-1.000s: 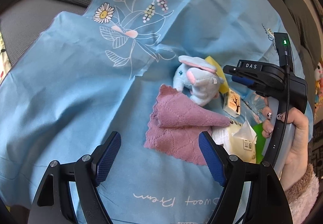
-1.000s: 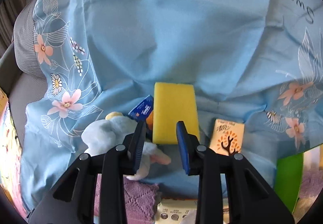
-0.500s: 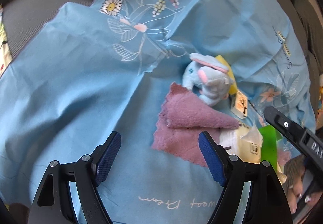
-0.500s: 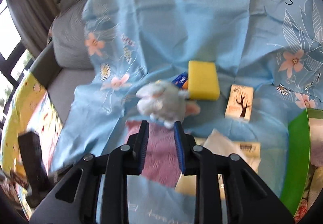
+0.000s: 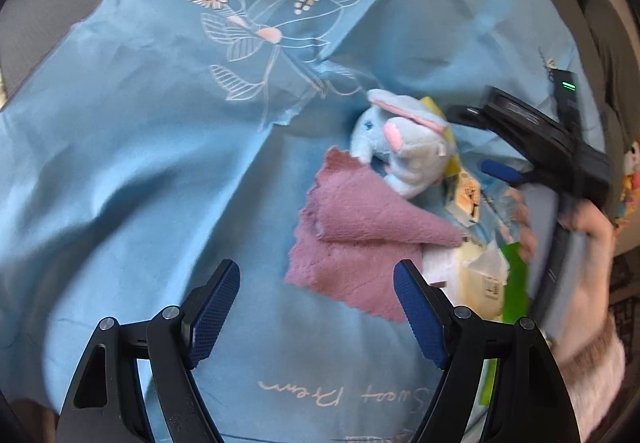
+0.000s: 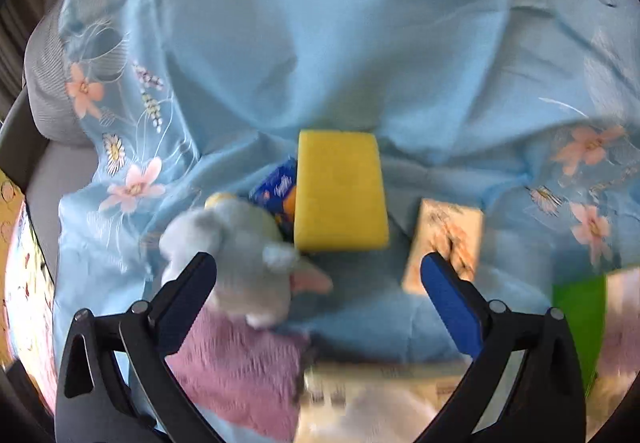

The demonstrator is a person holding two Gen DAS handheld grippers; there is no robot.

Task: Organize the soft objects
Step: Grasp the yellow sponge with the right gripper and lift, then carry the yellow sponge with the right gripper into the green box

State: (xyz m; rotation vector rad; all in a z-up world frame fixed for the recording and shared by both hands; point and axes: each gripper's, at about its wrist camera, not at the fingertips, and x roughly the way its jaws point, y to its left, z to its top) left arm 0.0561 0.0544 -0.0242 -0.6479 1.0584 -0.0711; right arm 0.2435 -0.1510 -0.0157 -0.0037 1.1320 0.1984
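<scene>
From my left tongs (image 5: 316, 303), spread wide and gripping nothing, I see one blue sheet (image 5: 132, 147) with flowers printed on it. On it lies one pink cloth (image 5: 360, 239), folded over itself, straight ahead between my blue pads (image 5: 214, 307). One plush elephant (image 5: 400, 147) sits touching the cloth's far edge, with a yellow sponge (image 5: 434, 105) peeking out behind it. Right of the cloth lie one tissue pack (image 5: 480, 279) and one small tree-print pack (image 5: 466, 195). My right tongs (image 5: 532, 147) hang above these, in my right hand (image 5: 588, 239).

From my right tongs (image 6: 320, 279), jaws also spread wide and empty, I count one sponge (image 6: 340, 191) flat on the sheet (image 6: 360, 43) ahead, one dark blue packet (image 6: 276, 189) tucked at its left edge, and the elephant (image 6: 240, 247), blurred, just beside my left finger. The tree-print pack (image 6: 444, 239) lies by my right finger. The cloth (image 6: 240, 367) is near below, and one green item (image 6: 578, 319) sits at far right.
</scene>
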